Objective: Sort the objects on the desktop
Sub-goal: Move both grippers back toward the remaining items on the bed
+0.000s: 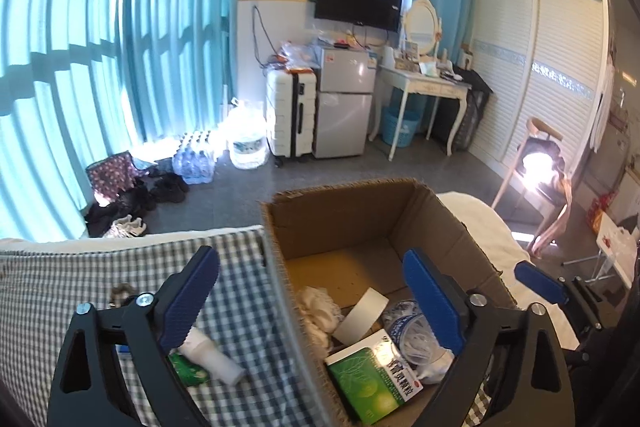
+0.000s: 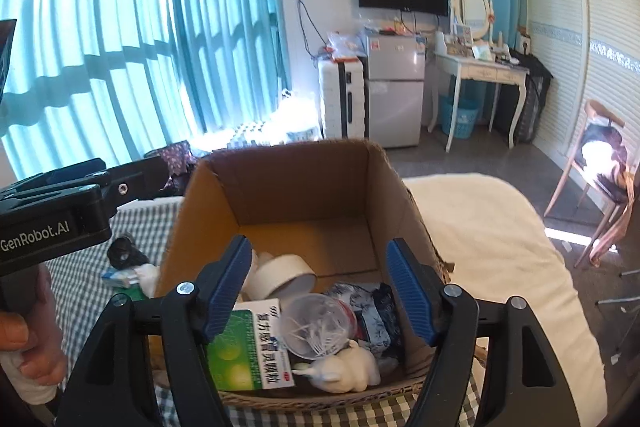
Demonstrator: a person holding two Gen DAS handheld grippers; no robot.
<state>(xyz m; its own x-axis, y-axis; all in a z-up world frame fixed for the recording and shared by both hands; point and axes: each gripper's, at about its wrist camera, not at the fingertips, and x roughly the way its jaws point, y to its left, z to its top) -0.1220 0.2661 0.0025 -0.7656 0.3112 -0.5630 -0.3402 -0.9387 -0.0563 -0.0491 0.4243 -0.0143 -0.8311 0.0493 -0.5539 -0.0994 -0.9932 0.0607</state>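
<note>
An open cardboard box [image 1: 344,215] [image 2: 296,183] stands on a checked cloth [image 1: 80,279]. Inside lie a green and white medicine box [image 1: 372,375] [image 2: 248,351], a white tape roll [image 1: 362,315] [image 2: 280,275], a clear plastic cup of swabs [image 2: 316,323], a white figurine [image 2: 344,371] and a white woolly item [image 1: 318,313]. My left gripper [image 1: 312,303] is open and empty, straddling the box's left wall. A white bottle [image 1: 212,357] and a green packet [image 1: 188,371] lie on the cloth below its left finger. My right gripper [image 2: 320,291] is open and empty above the box contents.
A dark hair tie [image 1: 120,293] lies on the cloth left of the box, and dark small items [image 2: 126,253] show beside it. White bedding [image 2: 488,247] lies right of the box. The floor beyond holds shoes, water bottles, a suitcase, a fridge and a dressing table.
</note>
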